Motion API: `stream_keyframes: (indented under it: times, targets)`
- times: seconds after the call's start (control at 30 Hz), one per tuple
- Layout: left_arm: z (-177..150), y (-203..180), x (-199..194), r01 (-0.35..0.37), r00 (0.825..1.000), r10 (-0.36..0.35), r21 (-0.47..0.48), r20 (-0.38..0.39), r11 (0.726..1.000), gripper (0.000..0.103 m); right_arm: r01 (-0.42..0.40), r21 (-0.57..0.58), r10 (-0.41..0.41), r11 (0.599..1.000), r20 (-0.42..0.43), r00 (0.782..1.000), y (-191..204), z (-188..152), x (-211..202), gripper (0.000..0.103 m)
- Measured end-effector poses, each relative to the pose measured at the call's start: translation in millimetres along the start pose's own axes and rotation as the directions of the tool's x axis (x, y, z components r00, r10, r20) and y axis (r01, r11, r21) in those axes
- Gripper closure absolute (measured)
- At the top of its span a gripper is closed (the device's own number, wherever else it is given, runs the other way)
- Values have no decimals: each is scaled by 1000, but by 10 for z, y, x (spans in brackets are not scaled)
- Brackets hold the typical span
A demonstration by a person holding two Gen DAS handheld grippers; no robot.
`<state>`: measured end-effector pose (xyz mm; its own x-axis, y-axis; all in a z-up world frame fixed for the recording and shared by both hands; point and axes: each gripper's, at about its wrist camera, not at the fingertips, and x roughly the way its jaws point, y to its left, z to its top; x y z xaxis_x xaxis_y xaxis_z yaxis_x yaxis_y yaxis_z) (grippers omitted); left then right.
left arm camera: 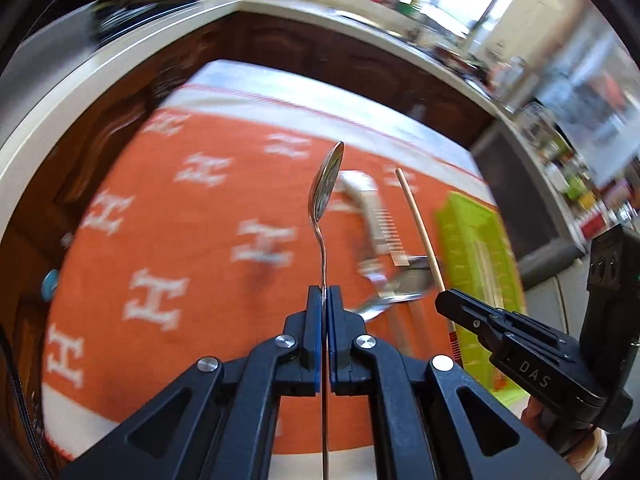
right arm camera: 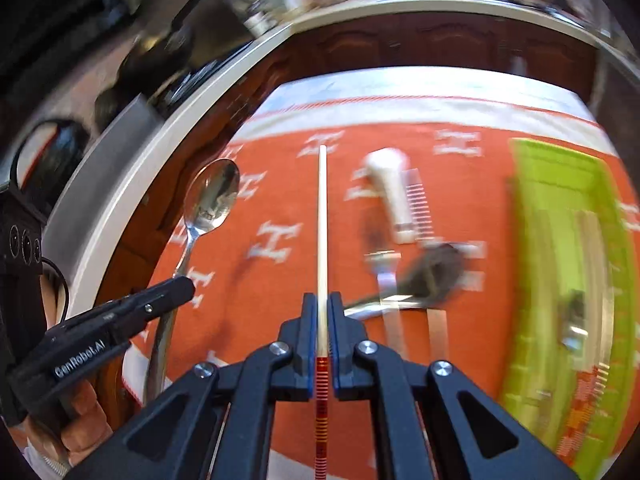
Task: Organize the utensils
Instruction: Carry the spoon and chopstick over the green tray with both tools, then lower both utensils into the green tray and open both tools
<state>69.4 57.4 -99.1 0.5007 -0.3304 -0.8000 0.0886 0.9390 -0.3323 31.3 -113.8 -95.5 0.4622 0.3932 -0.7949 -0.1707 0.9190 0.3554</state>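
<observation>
My left gripper [left arm camera: 324, 290] is shut on a steel spoon [left arm camera: 329, 180], held above the orange cloth with its bowl pointing away; the spoon also shows in the right wrist view [right arm camera: 212, 196]. My right gripper [right arm camera: 322, 296] is shut on a pale wooden chopstick [right arm camera: 322, 216] with a red-striped end, also seen in the left wrist view [left arm camera: 418, 228]. A green tray [right arm camera: 560, 184] with utensils in it lies at the right. On the cloth lie a white-handled utensil [right arm camera: 394, 196], a fork [right arm camera: 386, 280] and a dark spoon [right arm camera: 436, 272].
The orange cloth with white H marks [left arm camera: 180, 240] covers the table. A white counter edge [left arm camera: 120, 68] and dark wooden cabinets [left arm camera: 320, 52] ring the far side. The left gripper body [right arm camera: 100, 336] sits at the right wrist view's left edge.
</observation>
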Motion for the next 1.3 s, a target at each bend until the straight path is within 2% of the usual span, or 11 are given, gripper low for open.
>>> stream_keyframes:
  times: [0.13, 0.23, 0.4, 0.5, 0.67, 0.73, 0.8, 0.93, 1.0, 1.3]
  targets:
    - [125, -719, 157, 72, 997, -68, 99, -40, 992, 103, 78, 82, -82, 994, 45, 996, -549, -18, -363, 98]
    - [155, -1196, 323, 97, 994, -87, 160, -70, 982, 103, 148, 122, -157, 981, 62, 986, -929, -71, -545, 98]
    - [114, -1716, 663, 123, 984, -94, 200, -151, 972, 103, 204, 169, -211, 964, 27, 977, -1369, -141, -575, 98]
    - [45, -1859, 854, 114, 978, -73, 206, -197, 972, 103, 205, 185, -207, 961, -4, 978, -1530, -207, -525, 98]
    - [-112, -1945, 1100, 120, 962, -65, 198, -266, 973, 103, 170, 228, -167, 959, -33, 985, -1692, -235, -437, 97]
    - [-133, -1955, 1104, 104, 965, -45, 219, -256, 970, 97, 167, 230, -163, 959, -38, 986, -1703, -258, -429, 97]
    - [-151, -1952, 1048, 88, 972, -30, 241, -234, 966, 85, 161, 225, -157, 961, -36, 987, -1696, -279, -438, 96]
    - [-118, -1893, 808, 46, 985, 1, 268, -170, 962, 73, 133, 218, -127, 967, -44, 991, -1659, -305, -430, 96]
    - [-96, -1818, 698, 15, 990, 22, 267, -136, 964, 62, 127, 221, -120, 967, -47, 992, -1635, -307, -421, 96]
    - [-20, -1291, 436, -117, 989, 131, 180, -64, 977, 60, 93, 173, -92, 980, -16, 996, -1353, -244, -472, 96]
